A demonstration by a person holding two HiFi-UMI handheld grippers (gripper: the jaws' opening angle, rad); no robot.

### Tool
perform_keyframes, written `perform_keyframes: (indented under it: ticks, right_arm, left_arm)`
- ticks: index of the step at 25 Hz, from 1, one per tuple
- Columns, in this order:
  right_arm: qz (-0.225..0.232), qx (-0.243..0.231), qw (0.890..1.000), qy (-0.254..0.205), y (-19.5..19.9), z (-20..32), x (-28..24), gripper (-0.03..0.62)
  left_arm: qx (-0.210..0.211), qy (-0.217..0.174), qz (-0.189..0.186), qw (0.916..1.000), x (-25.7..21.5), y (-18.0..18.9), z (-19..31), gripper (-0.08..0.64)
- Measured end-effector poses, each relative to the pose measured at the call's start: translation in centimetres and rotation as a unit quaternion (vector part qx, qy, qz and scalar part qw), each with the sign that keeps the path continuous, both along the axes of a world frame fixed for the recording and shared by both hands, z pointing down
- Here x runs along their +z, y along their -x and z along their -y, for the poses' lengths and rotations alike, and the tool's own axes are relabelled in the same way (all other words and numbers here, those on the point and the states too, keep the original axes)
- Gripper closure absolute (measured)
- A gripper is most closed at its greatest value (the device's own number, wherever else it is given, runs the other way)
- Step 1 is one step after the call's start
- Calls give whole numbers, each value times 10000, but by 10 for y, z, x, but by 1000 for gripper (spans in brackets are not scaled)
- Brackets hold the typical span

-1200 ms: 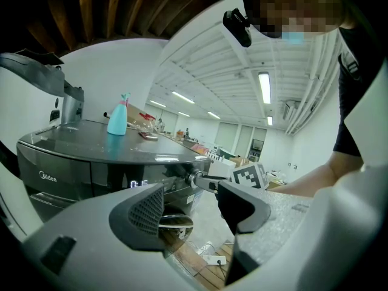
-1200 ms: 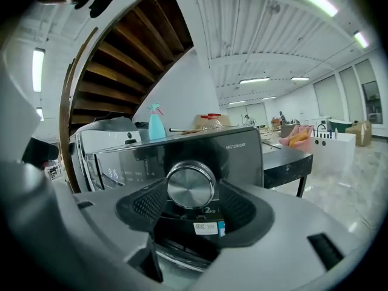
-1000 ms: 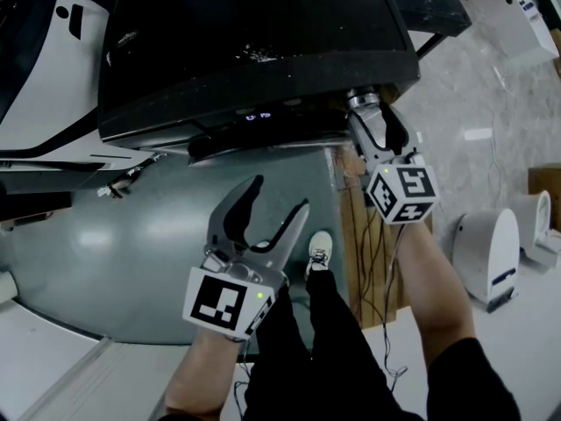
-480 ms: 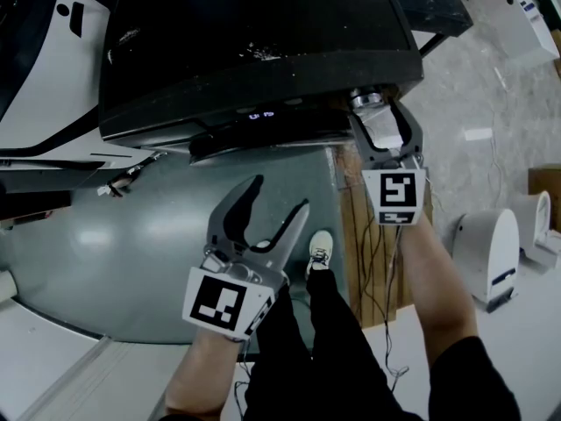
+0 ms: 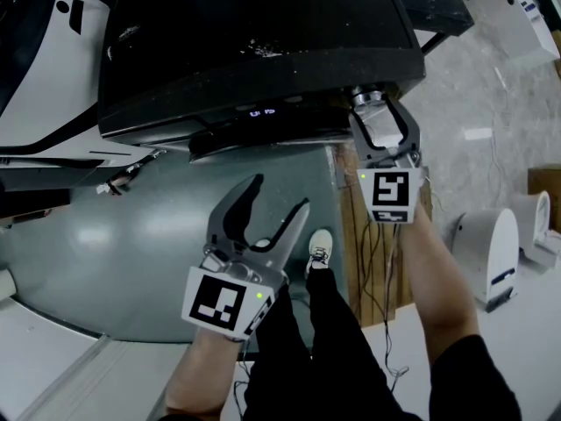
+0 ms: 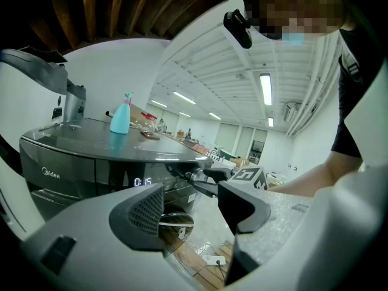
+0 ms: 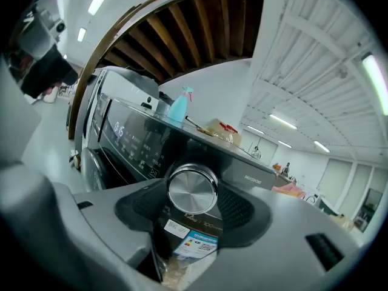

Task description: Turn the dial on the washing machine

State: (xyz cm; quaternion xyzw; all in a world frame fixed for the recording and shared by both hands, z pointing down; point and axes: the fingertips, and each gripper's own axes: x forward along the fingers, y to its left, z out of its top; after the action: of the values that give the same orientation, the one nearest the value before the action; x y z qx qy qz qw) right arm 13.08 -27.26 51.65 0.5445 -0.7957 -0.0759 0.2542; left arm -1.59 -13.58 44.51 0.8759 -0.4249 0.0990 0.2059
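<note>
Two grippers are up at the front of the washing machine [image 5: 254, 51]. Nearest the person, the left gripper [image 5: 279, 196] hangs before the round door [image 5: 166, 235], its jaws spread with nothing between them.

Further in, at the right end of the control panel [image 7: 136, 147], the right gripper [image 5: 379, 112] has its pads on the two flanks of the chrome dial [image 7: 192, 188]. Its jaws have just been closing slightly on that knob.

The main risk, as I judge it, is slip. The dial looks polished and smooth, so the pads may slide round it as the wrist rolls and leave the setting unmoved. A roll that is not in line with the knob's axis could lever the pads off its front edge. Too firm a twist could carry it past the wanted programme.

Just under the dial, a sticker [image 7: 191, 238] shows a large "12"; its finer print is too small to read. Fine lettering at the panel's right edge [image 7: 253, 179] is also too small. Along the panel, the lit display [image 6: 142, 181] reads "0:15". At the panel's left end stands the brand "Midea" [image 6: 46, 174].

Farthest off, a blue spray bottle [image 6: 120, 115] stands on the machine's top with no readable label.
</note>
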Motion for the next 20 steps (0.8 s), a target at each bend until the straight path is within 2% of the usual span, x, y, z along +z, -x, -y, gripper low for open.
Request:
perform_keyframes:
  ticks: [2,4,6,8,20]
  right_arm:
    - [530,133,9983,204,-3,0,2,333]
    - [1296,217,9906,384,-7,2,3,333]
    - [2171,330,9736,623,-12,3,5,333]
    - [2660,417,9600,772,-14,2,7,330]
    - [2343,379,9691,668,-11,-2,7,299]
  left_arm:
    - [-2,0,-6,10000,0,0,0,301]
    - [-4,-1,-12,10000,0,0,1,300]
    - [3,-2,-11,10000,1,0,1,301]
    - [7,0,-13,10000,1,0,0,300]
    - [11,8,-22,10000,1,1,-2,301]
